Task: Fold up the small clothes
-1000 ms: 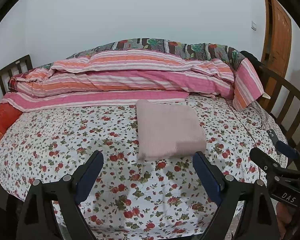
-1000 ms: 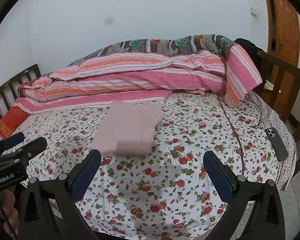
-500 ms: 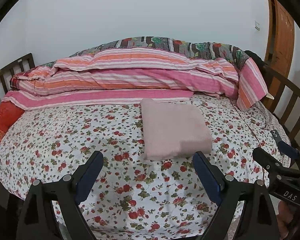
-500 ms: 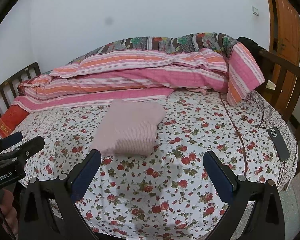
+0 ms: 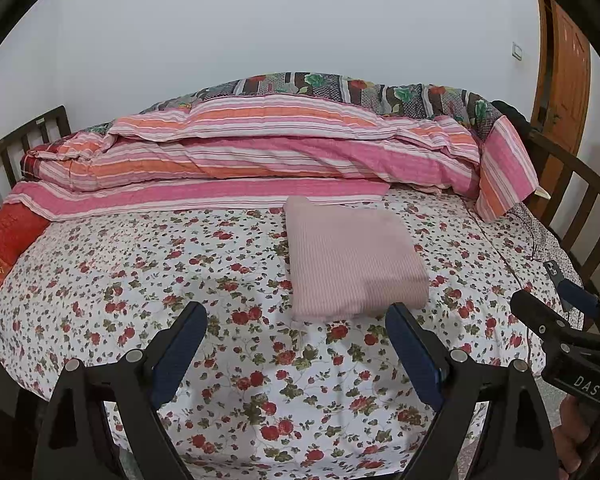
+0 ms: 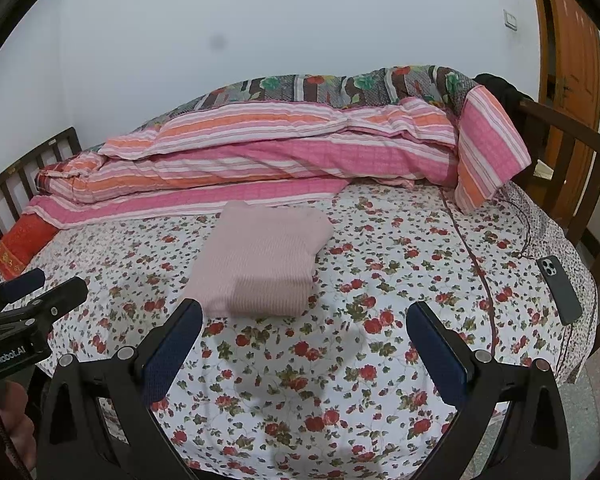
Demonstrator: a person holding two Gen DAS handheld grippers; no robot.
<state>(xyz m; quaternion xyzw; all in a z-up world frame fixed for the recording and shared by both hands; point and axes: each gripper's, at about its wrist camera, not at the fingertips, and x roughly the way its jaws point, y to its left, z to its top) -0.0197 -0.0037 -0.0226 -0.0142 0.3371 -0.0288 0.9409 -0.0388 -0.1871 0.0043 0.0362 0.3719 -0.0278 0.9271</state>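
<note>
A pale pink ribbed garment (image 5: 352, 256) (image 6: 260, 260) lies folded into a neat rectangle on the flowered bedsheet (image 5: 140, 272) (image 6: 400, 264). My left gripper (image 5: 296, 316) hovers above the sheet just short of the garment's near edge, its blue-padded jaws wide open and empty. My right gripper (image 6: 304, 316) stands likewise open and empty, with the garment ahead and to its left. Each gripper shows at the side of the other's view, held by a hand.
A rolled pink and orange striped quilt (image 5: 260, 152) (image 6: 280, 148) runs along the far side by the wall. A red pillow (image 5: 8, 236) lies far left. A dark phone (image 6: 560, 290) rests on the sheet's right edge. Wooden rails (image 6: 572, 160) bound the bed; a door (image 6: 572, 40) stands right.
The view shifts slightly in both cameras, so the bed and garment sit a little lower and more to the right in the left wrist view. Garment and both open grippers stay as they were.
</note>
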